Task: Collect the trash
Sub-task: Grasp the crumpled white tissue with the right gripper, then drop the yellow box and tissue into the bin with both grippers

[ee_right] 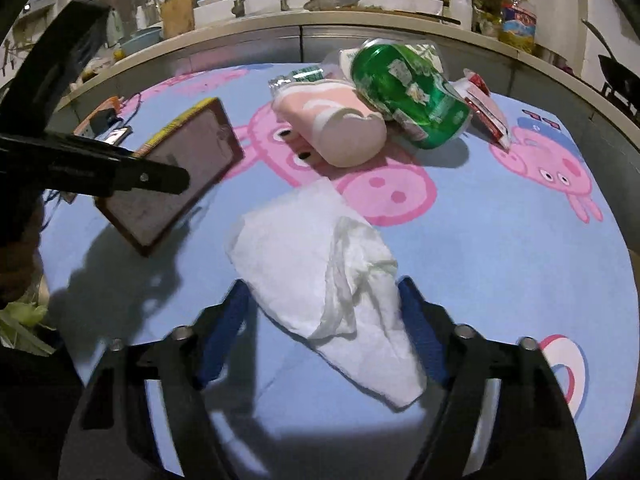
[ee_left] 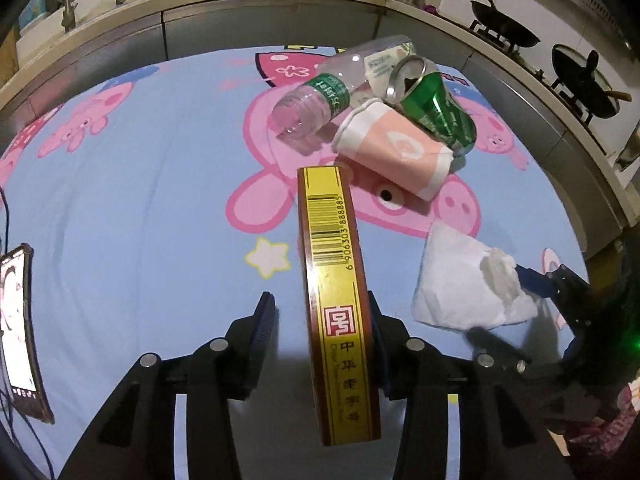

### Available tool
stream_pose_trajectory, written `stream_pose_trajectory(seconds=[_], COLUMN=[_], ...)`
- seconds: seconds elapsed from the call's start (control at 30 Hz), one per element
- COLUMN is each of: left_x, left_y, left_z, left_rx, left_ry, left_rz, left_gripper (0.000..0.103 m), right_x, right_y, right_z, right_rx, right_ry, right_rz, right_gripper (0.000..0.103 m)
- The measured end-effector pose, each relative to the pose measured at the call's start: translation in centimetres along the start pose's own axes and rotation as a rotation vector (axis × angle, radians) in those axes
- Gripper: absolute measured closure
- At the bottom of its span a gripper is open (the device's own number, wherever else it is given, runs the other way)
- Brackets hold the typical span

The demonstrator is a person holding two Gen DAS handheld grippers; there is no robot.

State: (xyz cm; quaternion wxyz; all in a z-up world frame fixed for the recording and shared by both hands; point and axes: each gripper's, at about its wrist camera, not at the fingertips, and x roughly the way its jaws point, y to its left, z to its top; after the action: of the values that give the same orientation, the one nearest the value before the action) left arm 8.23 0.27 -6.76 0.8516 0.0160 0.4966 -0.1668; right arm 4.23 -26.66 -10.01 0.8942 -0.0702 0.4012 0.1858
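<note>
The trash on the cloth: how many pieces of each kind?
Bottle: 1
Can: 1
Paper cup: 1
Box: 1
Tissue: 1
Red wrapper: 1
Total: 6

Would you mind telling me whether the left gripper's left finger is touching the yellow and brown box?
Apart. The left wrist view shows blue tablecloth between the left finger and the box; the box rests against the right finger only.

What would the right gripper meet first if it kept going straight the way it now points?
Most likely the white tissue, which already lies between the right gripper's open jaws on the blue cloth; depth is uncertain.
</note>
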Motion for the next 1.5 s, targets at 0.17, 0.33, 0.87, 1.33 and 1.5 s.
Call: stream_pose_trajectory(seconds=[0.17,0.33,0.87,1.33,1.5], left_x=[-0.8,-2.0,5.9,13.4,11.8], left_y=[-0.8,-4.8,-30.2,-42.9,-41.9], left_z=[0.4,1.9,13.0,15.4,16.2], left_rx=[0.016,0.126,0.498,0.587,0.515], left_ry=[-0.024,-0.061,0.088,0.128,0.063], left_rz=[-0.056,-0.156,-0.493,-0.389,-0.402], left_gripper=[0.08,0.08,0.08,0.057,0.055], right_x=[-1.1,-3.8,-11.1,-11.2,-12.3], right_y=[-1.8,-6.3,-30.2,-38.4,-37.6], right_z=[0.2,0.0,-7.8,-12.3,-12.8], right_rx=[0.05,0.224,0.89,1.002,0.991], right_ry=[-0.038,-0.13,-0.317,-0.323,-0.362], right_rz=[0.027,0.027,-0.117,-0.296,-0.306], right_gripper=[0.093,0.093,0.092,0.062,0.06])
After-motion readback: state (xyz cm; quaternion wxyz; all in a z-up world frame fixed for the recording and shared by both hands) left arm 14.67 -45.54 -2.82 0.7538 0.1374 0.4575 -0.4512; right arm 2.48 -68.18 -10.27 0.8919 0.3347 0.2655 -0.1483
